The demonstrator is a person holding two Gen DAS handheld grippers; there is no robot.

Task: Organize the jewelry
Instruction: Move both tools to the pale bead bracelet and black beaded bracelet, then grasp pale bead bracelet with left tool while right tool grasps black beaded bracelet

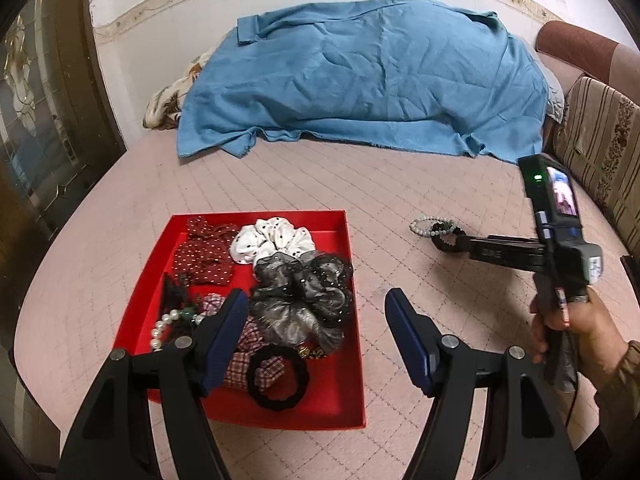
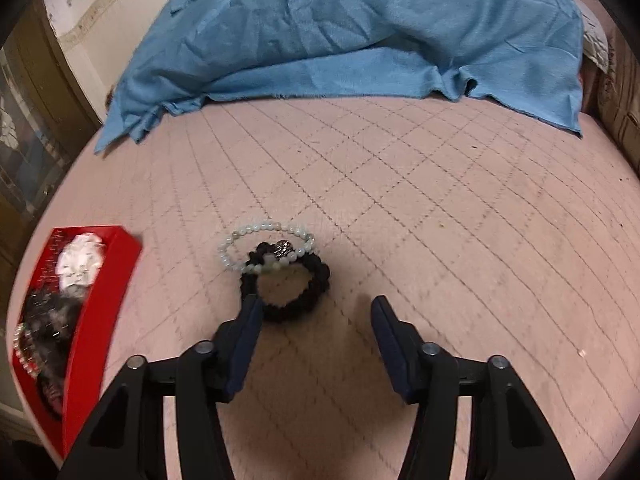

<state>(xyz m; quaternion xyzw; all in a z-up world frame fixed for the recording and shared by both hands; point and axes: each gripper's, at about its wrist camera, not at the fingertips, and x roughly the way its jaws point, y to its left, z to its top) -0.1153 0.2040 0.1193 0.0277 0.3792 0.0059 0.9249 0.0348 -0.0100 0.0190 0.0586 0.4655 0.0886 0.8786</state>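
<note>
- Nearest the lens in the left wrist view: left gripper (image 1: 316,336), jaws spread wide, nothing between them, its left finger over the near half of the red tray (image 1: 352,320).
- Packed into the tray: dark red dotted bows (image 1: 204,254) at the far left, white black-dotted scrunchie (image 1: 274,240) at the far middle, sheer grey-black scrunchie (image 1: 304,300) in the centre, plaid scrunchie (image 1: 248,344) and plain black hair tie (image 1: 277,378) near, white pearl strand (image 1: 162,326) by the left wall.
- Right of the tray, well apart from it, on the pink quilted bedspread (image 1: 360,184): pale bead bracelet (image 2: 264,250), a ring of milky greenish-white round beads, lying flat and overlapping the far edge of a black braided band (image 2: 294,288) with a small silvery charm.
- Right gripper (image 2: 316,308) low over that pair, jaws wide apart and empty; left fingertip (image 2: 250,304) at the black band's left edge, touching or just beside it, cannot tell which.
- Right hand (image 1: 576,332) wrapped around the right gripper's handle at the right edge.
- Far across the bed: crumpled blue cloth (image 1: 360,76) draped over a mound against the wall.
</note>
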